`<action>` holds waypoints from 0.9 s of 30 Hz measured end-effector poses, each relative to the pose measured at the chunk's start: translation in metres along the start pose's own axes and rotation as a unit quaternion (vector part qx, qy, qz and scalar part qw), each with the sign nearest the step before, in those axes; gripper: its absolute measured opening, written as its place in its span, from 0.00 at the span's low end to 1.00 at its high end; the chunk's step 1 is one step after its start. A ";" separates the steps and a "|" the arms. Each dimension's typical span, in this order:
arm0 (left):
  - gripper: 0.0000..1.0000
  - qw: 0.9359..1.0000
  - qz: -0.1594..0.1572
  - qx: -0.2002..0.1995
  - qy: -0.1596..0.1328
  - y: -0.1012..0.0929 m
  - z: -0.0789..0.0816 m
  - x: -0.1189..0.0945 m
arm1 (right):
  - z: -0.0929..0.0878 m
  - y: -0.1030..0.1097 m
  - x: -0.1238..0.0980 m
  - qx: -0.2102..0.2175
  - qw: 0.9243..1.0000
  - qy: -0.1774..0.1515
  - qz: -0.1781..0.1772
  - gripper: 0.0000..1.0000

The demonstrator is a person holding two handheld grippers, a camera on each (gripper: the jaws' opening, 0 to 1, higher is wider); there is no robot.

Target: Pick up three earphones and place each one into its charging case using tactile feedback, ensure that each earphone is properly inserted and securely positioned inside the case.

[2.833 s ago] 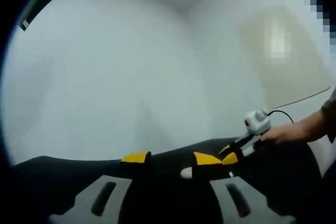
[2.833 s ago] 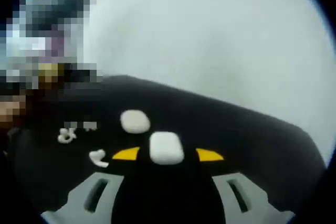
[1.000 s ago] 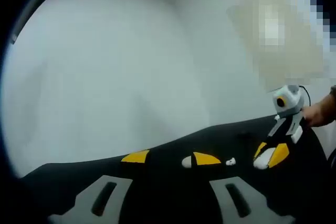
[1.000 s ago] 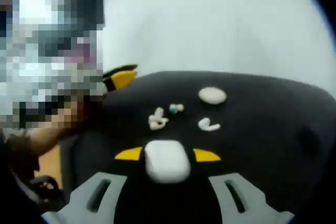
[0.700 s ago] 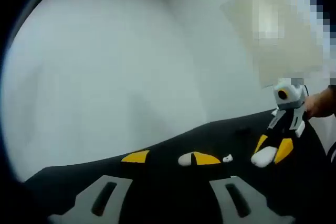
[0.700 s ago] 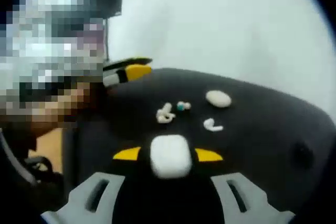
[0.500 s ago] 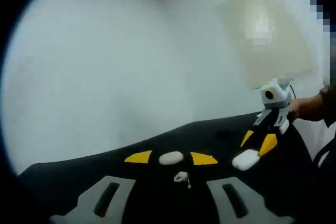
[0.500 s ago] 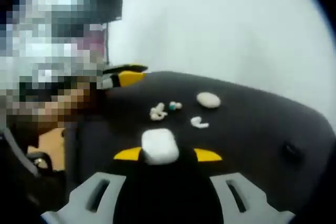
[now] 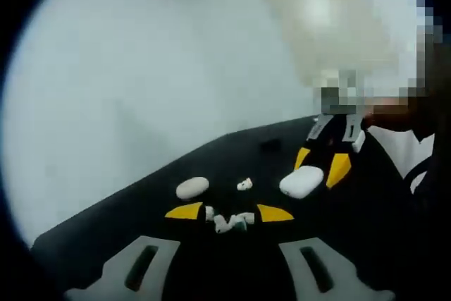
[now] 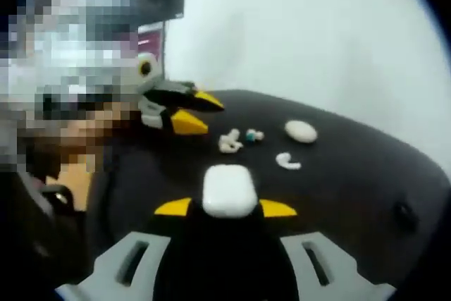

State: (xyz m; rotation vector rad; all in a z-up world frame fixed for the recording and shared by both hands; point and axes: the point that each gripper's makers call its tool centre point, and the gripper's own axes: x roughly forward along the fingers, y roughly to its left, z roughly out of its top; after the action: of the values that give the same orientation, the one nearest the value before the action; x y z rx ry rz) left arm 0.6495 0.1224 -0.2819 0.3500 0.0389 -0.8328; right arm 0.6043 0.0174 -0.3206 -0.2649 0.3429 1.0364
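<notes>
Left gripper (image 9: 229, 212): jaws apart, empty, tips straddling earbud cluster (image 9: 227, 220) on black mat (image 9: 106, 237). Right gripper (image 10: 225, 207): clamped on white case (image 10: 228, 189), well short of buds. Lone earbud (image 9: 244, 184) and oval case (image 9: 192, 187) just beyond left tips. Bud axis unclear, blurred.

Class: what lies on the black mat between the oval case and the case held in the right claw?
One loose white earphone lies between the oval case and the held case on the mat, in the right gripper view.
</notes>
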 end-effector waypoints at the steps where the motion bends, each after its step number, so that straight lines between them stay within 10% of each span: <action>1: 0.26 1.000 0.000 0.001 0.001 0.000 0.000 0.000 | 0.000 0.001 -0.002 0.005 1.000 0.004 0.000 0.35; 15: 0.27 1.000 0.001 0.000 0.015 0.003 -0.007 0.001 | 0.009 0.084 0.007 -0.017 0.993 -0.003 0.114 0.29; 27: 0.27 1.000 0.003 -0.002 0.010 0.003 -0.005 0.000 | 0.031 0.037 -0.027 0.037 0.996 -0.050 0.063 0.29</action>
State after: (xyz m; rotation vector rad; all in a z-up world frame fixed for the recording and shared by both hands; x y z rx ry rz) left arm 0.6523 0.1254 -0.2857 0.3542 0.0580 -0.8237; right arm 0.5643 0.0251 -0.2832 -0.1268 0.3100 1.1541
